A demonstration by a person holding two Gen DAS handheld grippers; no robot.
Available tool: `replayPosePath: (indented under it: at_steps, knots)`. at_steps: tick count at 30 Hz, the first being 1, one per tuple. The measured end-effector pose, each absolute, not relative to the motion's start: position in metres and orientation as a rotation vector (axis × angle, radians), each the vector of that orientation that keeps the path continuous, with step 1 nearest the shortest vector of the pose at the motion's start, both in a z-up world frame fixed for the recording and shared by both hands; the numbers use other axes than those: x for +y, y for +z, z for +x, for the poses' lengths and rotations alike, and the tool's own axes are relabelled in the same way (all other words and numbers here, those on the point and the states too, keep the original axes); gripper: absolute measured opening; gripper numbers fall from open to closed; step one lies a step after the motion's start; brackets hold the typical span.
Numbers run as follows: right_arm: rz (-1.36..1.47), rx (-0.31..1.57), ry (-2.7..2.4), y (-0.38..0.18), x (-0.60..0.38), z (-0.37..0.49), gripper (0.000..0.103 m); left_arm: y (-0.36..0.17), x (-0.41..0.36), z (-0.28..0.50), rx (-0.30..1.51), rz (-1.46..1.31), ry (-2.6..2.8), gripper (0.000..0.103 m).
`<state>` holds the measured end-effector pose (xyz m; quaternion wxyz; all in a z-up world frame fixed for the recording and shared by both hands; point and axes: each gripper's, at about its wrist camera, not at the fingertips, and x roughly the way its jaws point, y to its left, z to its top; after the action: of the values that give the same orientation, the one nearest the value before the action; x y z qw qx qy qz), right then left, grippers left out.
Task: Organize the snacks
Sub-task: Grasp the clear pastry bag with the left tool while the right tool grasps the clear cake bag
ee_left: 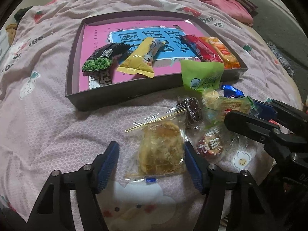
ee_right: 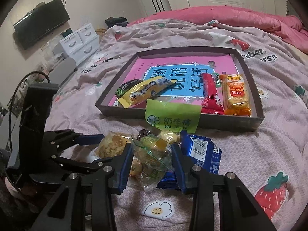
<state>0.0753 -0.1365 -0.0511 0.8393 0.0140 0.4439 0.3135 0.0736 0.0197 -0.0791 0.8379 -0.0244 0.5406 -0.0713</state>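
Note:
A shallow grey box (ee_left: 107, 96) (ee_right: 192, 118) lies on the bed, holding a green-pea pack (ee_left: 100, 61), a yellow pack (ee_left: 140, 57) (ee_right: 146, 91), a red pack (ee_left: 204, 50) (ee_right: 209, 94) and an orange biscuit pack (ee_left: 225, 53) (ee_right: 235, 98). A pile of loose snacks lies in front of it. My left gripper (ee_left: 151, 162) is open, its jaws on either side of a clear-wrapped pastry (ee_left: 161, 150) (ee_right: 111, 144). My right gripper (ee_right: 152, 163) (ee_left: 250, 111) is open around a green-edged clear biscuit pack (ee_right: 152, 152) (ee_left: 233, 105). A green pack (ee_left: 202, 75) (ee_right: 171, 117) leans on the box's front wall.
A blue pack (ee_right: 202, 154), a dark brownie (ee_left: 190, 107) and a red-white candy pack (ee_left: 209, 144) lie in the pile. The pink strawberry quilt (ee_left: 48, 115) covers the bed. A pink duvet (ee_right: 231, 17) is bunched at the far side. White drawers (ee_right: 79, 42) stand left.

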Motion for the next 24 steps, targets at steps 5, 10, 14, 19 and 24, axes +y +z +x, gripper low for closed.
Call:
replayPosePath:
  at_steps: [5, 10, 14, 19, 24]
  knots:
    - [0.019, 0.917, 0.680, -0.048, -0.135, 0.072, 0.040, -0.080, 0.014, 0.075, 1.128, -0.045, -0.149, 0.049]
    - [-0.011, 0.910, 0.681, -0.048, -0.132, 0.071, 0.040, -0.078, 0.012, 0.074, 1.119, -0.044, -0.185, 0.045]
    - [-0.010, 0.889, 0.691, -0.045, -0.133, 0.069, 0.040, -0.073, 0.018, 0.074, 1.119, -0.086, -0.192, 0.045]
    - [-0.022, 0.850, 0.706, -0.037, -0.133, 0.063, 0.040, -0.061, 0.026, 0.068, 1.095, -0.113, -0.196, 0.045]
    - [-0.023, 0.838, 0.718, -0.034, -0.133, 0.062, 0.040, -0.051, 0.028, 0.066, 1.079, -0.149, -0.205, 0.045]
